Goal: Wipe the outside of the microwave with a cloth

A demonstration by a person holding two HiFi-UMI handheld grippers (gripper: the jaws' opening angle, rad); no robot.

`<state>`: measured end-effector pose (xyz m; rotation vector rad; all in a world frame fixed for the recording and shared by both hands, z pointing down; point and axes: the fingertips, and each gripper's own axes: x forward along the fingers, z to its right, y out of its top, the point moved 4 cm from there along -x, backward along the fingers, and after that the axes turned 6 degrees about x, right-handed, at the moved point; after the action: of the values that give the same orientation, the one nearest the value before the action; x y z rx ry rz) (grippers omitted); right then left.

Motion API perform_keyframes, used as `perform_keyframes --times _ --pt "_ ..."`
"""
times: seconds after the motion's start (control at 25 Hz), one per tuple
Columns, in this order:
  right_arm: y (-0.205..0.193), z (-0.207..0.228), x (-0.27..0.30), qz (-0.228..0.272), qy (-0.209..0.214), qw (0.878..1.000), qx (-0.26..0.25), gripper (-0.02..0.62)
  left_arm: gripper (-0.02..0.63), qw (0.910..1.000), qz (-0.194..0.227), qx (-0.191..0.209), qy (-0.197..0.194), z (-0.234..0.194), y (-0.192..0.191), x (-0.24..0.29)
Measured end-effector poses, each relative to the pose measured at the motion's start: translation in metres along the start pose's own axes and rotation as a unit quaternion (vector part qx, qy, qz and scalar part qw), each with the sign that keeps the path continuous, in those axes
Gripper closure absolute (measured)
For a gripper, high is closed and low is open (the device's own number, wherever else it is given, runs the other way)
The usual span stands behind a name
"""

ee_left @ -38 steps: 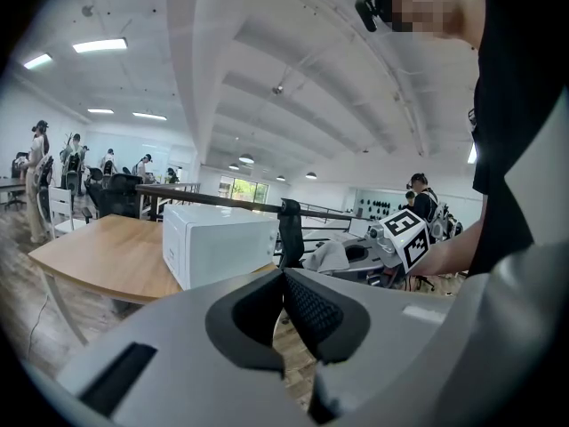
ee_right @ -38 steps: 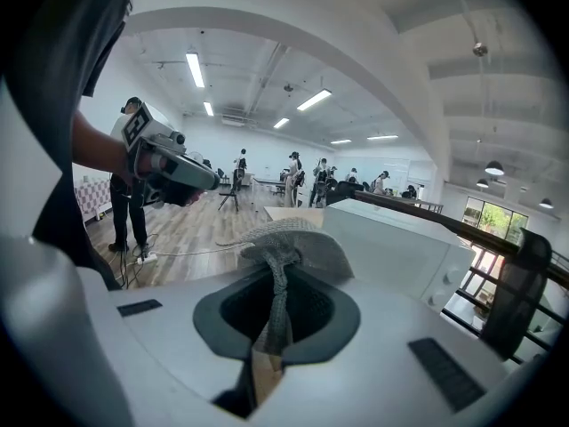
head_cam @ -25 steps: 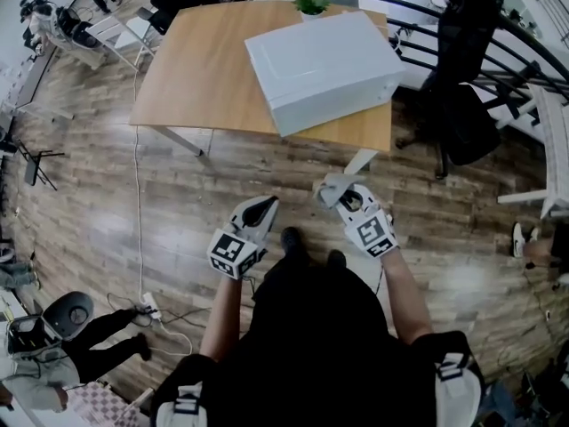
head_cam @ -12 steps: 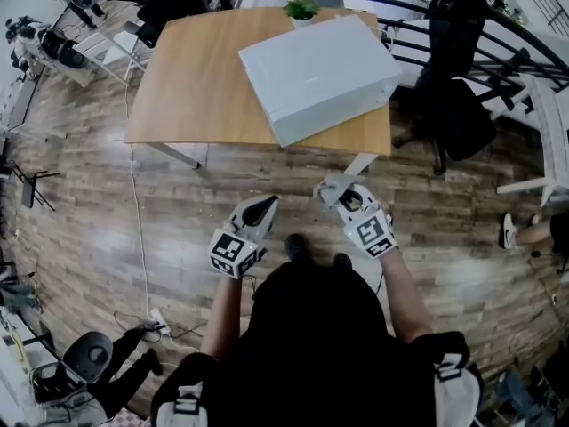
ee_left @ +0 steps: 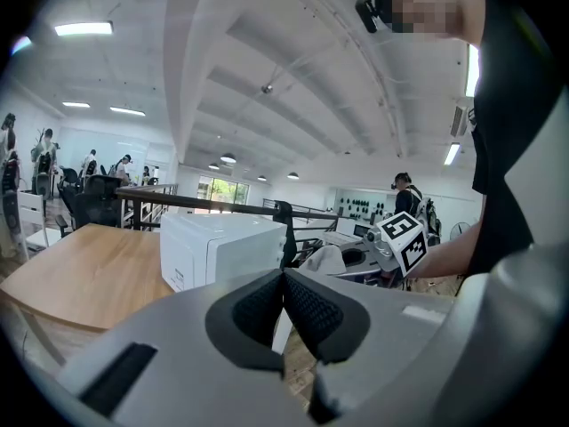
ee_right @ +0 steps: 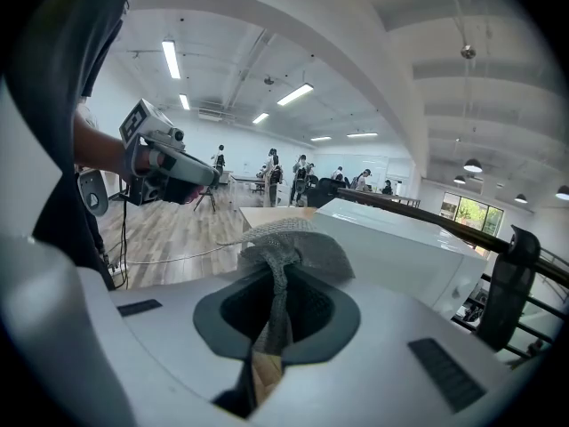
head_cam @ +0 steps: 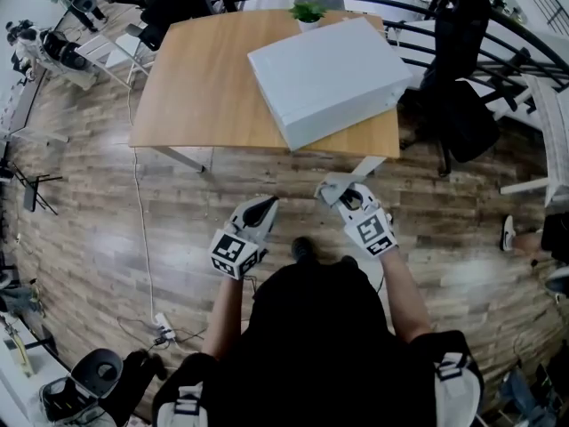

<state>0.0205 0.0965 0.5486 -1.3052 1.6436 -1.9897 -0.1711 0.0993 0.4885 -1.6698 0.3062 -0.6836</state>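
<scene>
Counting things: one white box-shaped microwave (head_cam: 327, 78), one grey woven cloth (head_cam: 334, 185), two hand-held grippers, one light wooden worktop (head_cam: 204, 78), one small green potted plant (head_cam: 309, 10).
Microwave place: on the right half of the worktop, turned at an angle to its edges, with its near corner close to the front edge. The potted plant stands just behind it at the far edge.
Cloth place: off the worktop, bunched over the tips of the right gripper (head_cam: 348, 199). It hangs in the air above the wood-plank floor (head_cam: 107, 194), short of the worktop's front edge and apart from the microwave.
Right fingers: closed on the cloth. One strand runs down between the dark pads and the rest fans out above them.
Left gripper (head_cam: 265, 205): held beside the right gripper and apart from it, pointing toward the worktop.
Left fingers: pressed together at the tips, with nothing between them.
Containers: the pot holds the one green plant. The microwave shows as a closed box, and its inside is not visible.
Person: stands on the floor in a dark top, facing the worktop, with one gripper in each hand.
Around the worktop: one black office chair (head_cam: 462, 114) to the right beside a dark railing, and one white cable (head_cam: 140, 229) trailing along the floor to the left.
</scene>
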Motion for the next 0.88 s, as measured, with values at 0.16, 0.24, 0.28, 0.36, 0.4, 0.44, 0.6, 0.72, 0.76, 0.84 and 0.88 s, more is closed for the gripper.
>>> perform_keyframes --times 0.16,0.24,0.28,0.36,0.4,0.44,0.6,0.72,0.76,0.84,0.88 --pt "0.006 -0.003 0.013 0.002 -0.002 1.000 -0.002 0.580 0.604 1.0000 -0.001 -0.003 0.002 -0.013 -0.002 -0.007" --pt "0.009 -0.004 0.019 0.000 -0.004 1.000 -0.005 0.580 0.604 1.0000 0.001 -0.003 0.003 -0.019 0.000 -0.010" --pt "0.011 -0.004 0.021 0.000 -0.005 1.000 -0.005 0.580 0.604 1.0000 -0.001 -0.004 0.004 -0.022 0.001 -0.011" --pt "0.014 -0.004 0.026 0.002 -0.008 1.000 -0.004 0.580 0.604 1.0000 0.001 -0.001 0.003 -0.027 0.000 -0.012" --pt "0.015 -0.004 0.028 0.004 -0.010 1.000 -0.003 0.580 0.604 1.0000 0.004 0.002 0.001 -0.029 -0.001 -0.013" --pt "0.016 -0.004 0.030 0.005 -0.011 1.000 -0.003 0.580 0.604 1.0000 0.004 0.002 0.001 -0.031 -0.001 -0.014" --pt "0.018 -0.005 0.035 0.008 -0.016 1.000 -0.006 0.580 0.604 1.0000 0.002 0.003 -0.004 -0.034 -0.003 -0.015" --pt "0.020 -0.003 0.038 0.007 -0.018 1.000 -0.008 0.580 0.604 1.0000 0.005 0.004 -0.006 -0.035 -0.001 -0.015" --pt "0.021 -0.002 0.039 0.007 -0.017 1.000 -0.010 0.580 0.604 0.9999 0.007 0.004 -0.007 -0.036 -0.002 -0.015" --pt "0.023 0.000 0.043 0.007 -0.016 1.000 -0.013 0.580 0.604 0.9999 0.010 0.006 -0.009 -0.038 -0.005 -0.015" --pt "0.024 0.001 0.045 0.007 -0.014 1.000 -0.015 0.580 0.604 0.9999 0.009 0.006 -0.008 -0.039 -0.006 -0.015"
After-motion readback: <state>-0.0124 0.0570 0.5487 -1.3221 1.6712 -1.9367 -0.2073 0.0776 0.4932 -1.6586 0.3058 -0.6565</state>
